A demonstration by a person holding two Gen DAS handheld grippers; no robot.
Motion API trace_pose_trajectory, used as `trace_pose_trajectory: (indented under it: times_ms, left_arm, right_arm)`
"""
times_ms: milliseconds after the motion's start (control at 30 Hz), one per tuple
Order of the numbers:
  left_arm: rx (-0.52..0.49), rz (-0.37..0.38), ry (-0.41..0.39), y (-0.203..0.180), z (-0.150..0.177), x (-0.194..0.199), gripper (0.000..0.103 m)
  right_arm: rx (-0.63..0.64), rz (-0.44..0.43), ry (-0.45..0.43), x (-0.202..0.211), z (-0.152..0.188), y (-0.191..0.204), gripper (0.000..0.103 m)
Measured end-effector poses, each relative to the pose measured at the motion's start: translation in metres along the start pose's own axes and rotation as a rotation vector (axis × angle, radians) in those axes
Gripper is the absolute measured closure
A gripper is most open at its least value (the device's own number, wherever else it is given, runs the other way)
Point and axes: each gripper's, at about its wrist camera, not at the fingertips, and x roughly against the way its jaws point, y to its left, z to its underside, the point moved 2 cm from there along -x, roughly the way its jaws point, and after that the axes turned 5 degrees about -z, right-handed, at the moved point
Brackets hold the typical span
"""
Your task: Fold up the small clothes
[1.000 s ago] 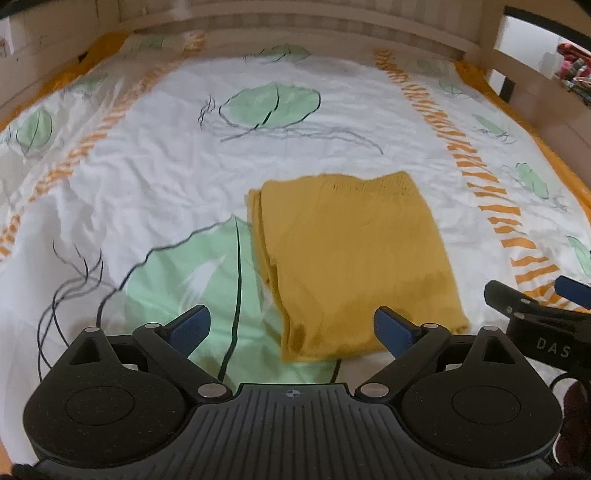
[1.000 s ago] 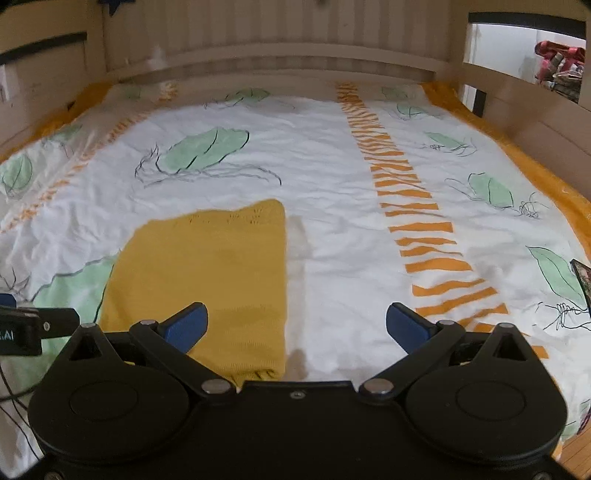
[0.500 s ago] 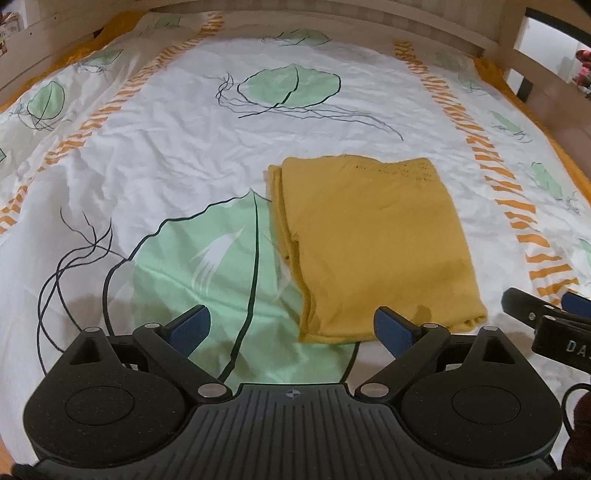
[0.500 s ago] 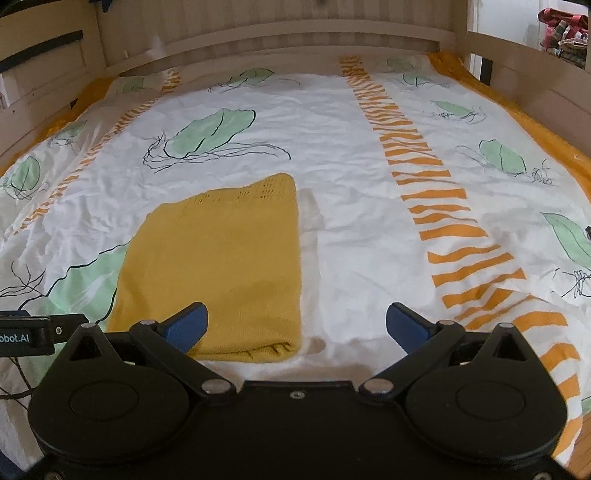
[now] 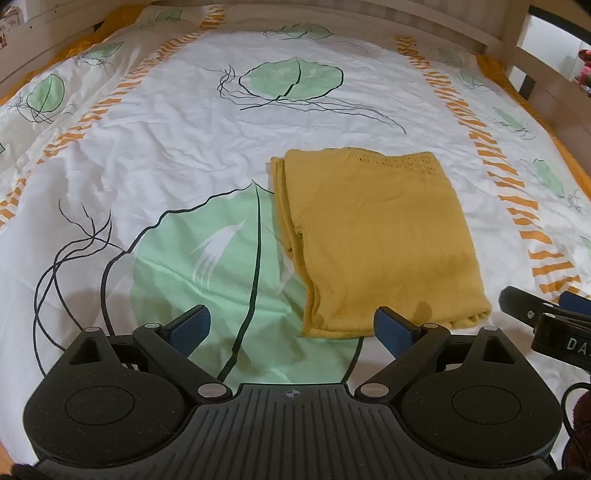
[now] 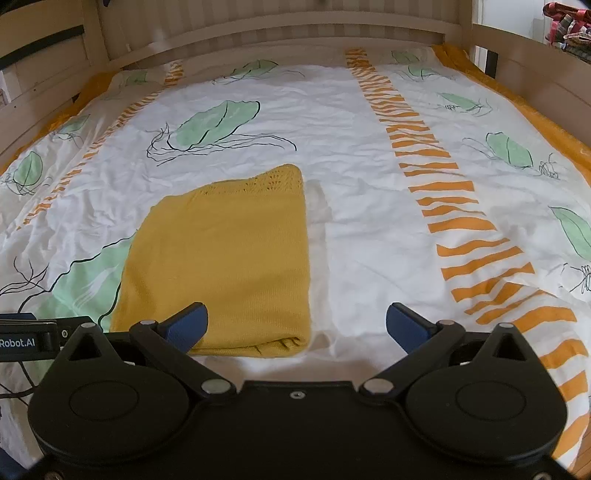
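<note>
On the leaf-print bedsheet [image 5: 177,147], the folded yellow knit garment [image 5: 376,236] lies flat. Left gripper [image 5: 291,326] and right gripper [image 6: 295,325], jaws released and empty, have tilted downward toward its near edge, suggesting another fold.

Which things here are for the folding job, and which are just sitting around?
For the job:
- mustard yellow knit garment, already folded into a rectangle
- left gripper, jaws open
- right gripper, jaws open

Just there:
- leaf-print bedsheet under the garment
- wooden bed frame
- colourful clothes beyond the bed
</note>
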Motion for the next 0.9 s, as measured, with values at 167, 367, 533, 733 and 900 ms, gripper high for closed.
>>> trace_pose_trajectory:
  times_ms: [167, 367, 533, 733, 900]
  left_arm:
    - [0.0, 0.001, 0.004, 0.0001, 0.0003, -0.0001, 0.007]
    - [0.0, -0.001, 0.009, 0.0005, 0.0011, -0.0033, 0.007]
    - [-0.001, -0.001, 0.009, 0.0002, 0.0014, -0.0038, 0.007]
    - [-0.005, 0.0, 0.012, 0.0003, 0.0015, -0.0053, 0.007]
    - [-0.002, 0.001, 0.014, 0.0001, 0.002, -0.006, 0.007]
  right_arm:
    - [-0.01, -0.007, 0.011, -0.0021, 0.001, -0.0015, 0.0]
    - [-0.015, -0.013, 0.023, -0.005, 0.0028, -0.0018, 0.0]
    - [-0.02, -0.022, 0.03, -0.0067, 0.0032, -0.0017, 0.0]
    - [-0.027, -0.024, 0.034, -0.0076, 0.0038, -0.0014, 0.0]
    - [-0.031, -0.03, 0.04, -0.0093, 0.004, -0.0027, 0.0]
